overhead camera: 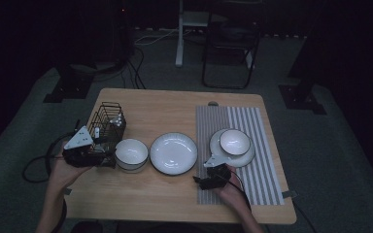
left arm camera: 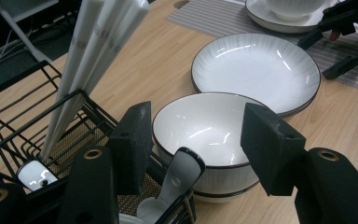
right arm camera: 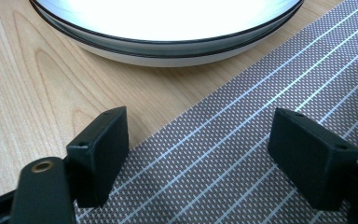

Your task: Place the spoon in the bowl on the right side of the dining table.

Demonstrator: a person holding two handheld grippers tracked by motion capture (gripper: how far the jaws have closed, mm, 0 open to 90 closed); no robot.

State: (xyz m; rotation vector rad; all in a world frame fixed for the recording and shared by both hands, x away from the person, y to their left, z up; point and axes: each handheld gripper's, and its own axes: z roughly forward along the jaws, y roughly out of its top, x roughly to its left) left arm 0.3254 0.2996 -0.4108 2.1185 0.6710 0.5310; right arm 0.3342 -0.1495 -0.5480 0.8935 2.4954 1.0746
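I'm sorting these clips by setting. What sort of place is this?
Likely a lab or studio mock-up of a dining table, not a home: a wooden table with a striped mat stands on grey carpet, dark surroundings, a stand's white post behind.

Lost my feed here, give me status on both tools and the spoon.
Left tool open over a white spoon in the wire rack, not gripping. Right tool open, empty, over striped mat. Bowl close beside rack.

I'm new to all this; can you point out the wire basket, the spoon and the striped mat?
wire basket [left arm camera: 9, 109], left gripper view, black top rail.
spoon [left arm camera: 182, 170], left gripper view, white handle.
striped mat [right arm camera: 242, 154], right gripper view, woven surface.
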